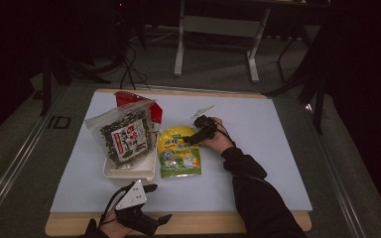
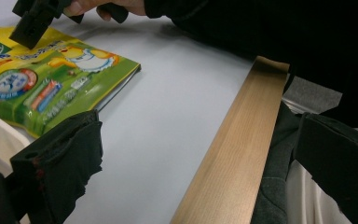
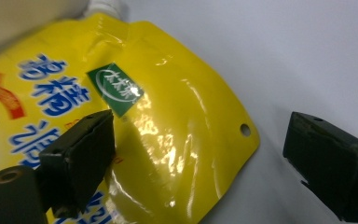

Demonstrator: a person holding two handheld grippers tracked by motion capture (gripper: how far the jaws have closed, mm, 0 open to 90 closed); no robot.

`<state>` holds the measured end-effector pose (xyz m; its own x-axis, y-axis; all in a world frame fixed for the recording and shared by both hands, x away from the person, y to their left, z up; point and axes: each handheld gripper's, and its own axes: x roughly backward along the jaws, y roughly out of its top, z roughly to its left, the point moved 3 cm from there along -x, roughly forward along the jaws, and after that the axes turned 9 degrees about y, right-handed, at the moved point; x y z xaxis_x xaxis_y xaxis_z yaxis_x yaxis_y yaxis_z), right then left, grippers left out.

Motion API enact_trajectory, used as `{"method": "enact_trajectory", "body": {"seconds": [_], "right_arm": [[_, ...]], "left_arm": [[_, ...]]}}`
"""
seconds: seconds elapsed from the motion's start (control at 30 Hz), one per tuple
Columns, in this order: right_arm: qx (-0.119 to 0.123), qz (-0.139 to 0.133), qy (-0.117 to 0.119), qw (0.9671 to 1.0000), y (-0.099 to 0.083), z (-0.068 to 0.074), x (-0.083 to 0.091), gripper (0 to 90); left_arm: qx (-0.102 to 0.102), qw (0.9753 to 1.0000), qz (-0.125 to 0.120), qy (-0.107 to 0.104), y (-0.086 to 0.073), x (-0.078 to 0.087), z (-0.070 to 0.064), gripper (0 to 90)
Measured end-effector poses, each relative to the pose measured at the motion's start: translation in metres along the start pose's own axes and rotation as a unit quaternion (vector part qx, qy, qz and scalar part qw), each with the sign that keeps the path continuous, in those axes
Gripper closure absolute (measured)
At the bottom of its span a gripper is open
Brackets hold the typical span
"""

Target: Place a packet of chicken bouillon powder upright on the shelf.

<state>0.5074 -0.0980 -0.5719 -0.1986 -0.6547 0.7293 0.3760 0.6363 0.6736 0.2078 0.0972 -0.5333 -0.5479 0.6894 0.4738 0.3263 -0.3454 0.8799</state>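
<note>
Yellow pouch [image 1: 179,151] lies beside white tray [image 1: 129,173], seaweed bag [image 1: 124,136] inside.

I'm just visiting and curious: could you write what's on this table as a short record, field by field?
Surface: pale table with a wooden front edge
Thing being reached for: yellow pouch lying flat, spout at its far end
Right gripper: fingers open, over the pouch's upper right corner, not clamped on it
Left gripper: open, at the table's front edge, holding nothing
Beside the pouch: white tray to its left
On the tray: clear bag of dark snacks, leaning
Behind that bag: red packet
</note>
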Motion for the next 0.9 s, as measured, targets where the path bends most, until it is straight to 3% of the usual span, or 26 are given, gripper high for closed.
{"method": "enact_trajectory", "body": {"seconds": [0.33, 0.37, 0.47, 0.53, 0.57, 0.73, 0.77, 0.83, 0.9], "right_arm": [[0.0, 0.009, 0.009, 0.9999, 0.001, 0.003, -0.004, 14.4], [0.0, 0.009, 0.008, 0.9999, 0.001, 0.006, -0.003, 22.2], [0.002, 0.015, 0.004, 0.9999, 0.002, 0.01, -0.001, 32.8], [0.005, 0.019, 0.0, 0.9998, 0.003, 0.012, -0.001, 32.8], [0.004, 0.023, -0.004, 0.9997, 0.004, 0.014, 0.0, 39.8], [0.009, 0.024, -0.011, 0.9996, 0.003, 0.019, 0.002, 48.8], [0.01, 0.027, -0.009, 0.9996, 0.003, 0.02, 0.004, 58.8], [0.007, 0.029, 0.0, 0.9996, 0.003, 0.021, 0.004, 69.8], [0.007, 0.03, 0.006, 0.9995, 0.003, 0.022, 0.004, 74.5]], "left_arm": [[-0.002, 1.0, 0.005, -0.003, -0.001, -0.002, -0.001, 2.4], [-0.002, 1.0, 0.005, -0.003, -0.001, -0.002, -0.001, 2.4], [-0.003, 1.0, 0.006, -0.003, -0.001, -0.003, -0.002, 2.4], [-0.003, 1.0, 0.006, -0.003, -0.001, -0.003, -0.002, 2.4], [-0.004, 1.0, 0.006, -0.002, -0.001, -0.003, -0.002, 2.4], [-0.003, 1.0, 0.006, -0.001, -0.001, -0.003, -0.002, 2.4], [-0.004, 1.0, 0.007, 0.0, -0.001, -0.003, -0.002, 2.4], [-0.003, 1.0, 0.008, 0.0, -0.001, -0.003, -0.001, 2.4], [-0.002, 1.0, 0.008, 0.0, -0.001, -0.004, -0.001, 2.4]]}}
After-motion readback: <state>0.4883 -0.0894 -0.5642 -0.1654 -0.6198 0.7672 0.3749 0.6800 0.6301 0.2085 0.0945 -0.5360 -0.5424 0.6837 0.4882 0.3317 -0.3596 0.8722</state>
